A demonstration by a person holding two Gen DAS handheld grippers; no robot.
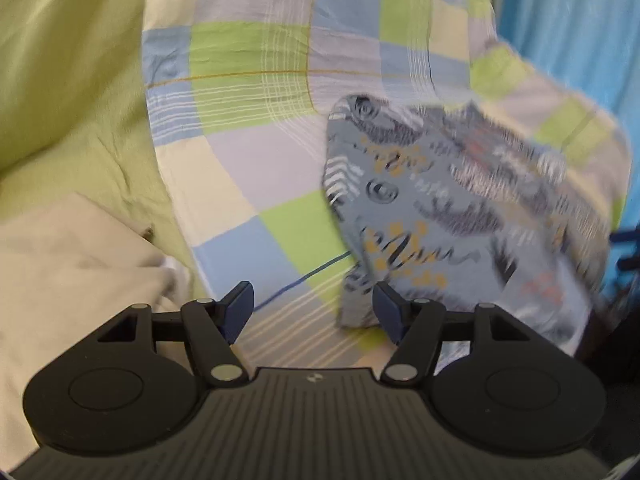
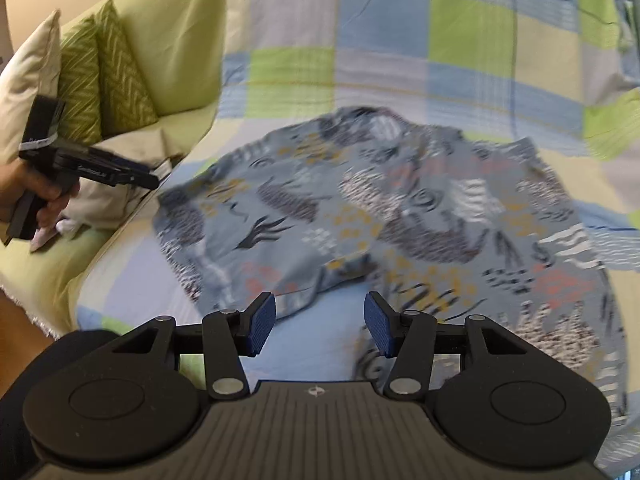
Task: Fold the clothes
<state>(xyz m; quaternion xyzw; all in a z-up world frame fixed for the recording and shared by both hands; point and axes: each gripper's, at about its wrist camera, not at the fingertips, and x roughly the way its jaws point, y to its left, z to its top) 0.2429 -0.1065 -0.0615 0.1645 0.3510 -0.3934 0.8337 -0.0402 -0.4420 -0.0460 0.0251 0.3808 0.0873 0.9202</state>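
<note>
A grey-blue patterned garment (image 2: 380, 216) lies rumpled on a checked bedspread (image 2: 400, 60). In the left wrist view the same garment (image 1: 440, 208) is at the right, blurred. My left gripper (image 1: 313, 307) is open above the bedspread (image 1: 248, 128), its right finger beside the garment's near corner, nothing between the pads. My right gripper (image 2: 320, 326) is open just in front of the garment's near hem, empty. The left gripper (image 2: 120, 172) also shows at the left of the right wrist view, held by a hand (image 2: 44, 196).
Green patterned cushions (image 2: 104, 80) and a cream pillow (image 2: 32, 72) lean against a green sofa back (image 2: 172, 32) at the left. A beige cloth (image 1: 68, 264) lies left of the bedspread. A blue curtain (image 1: 580, 28) hangs at the right.
</note>
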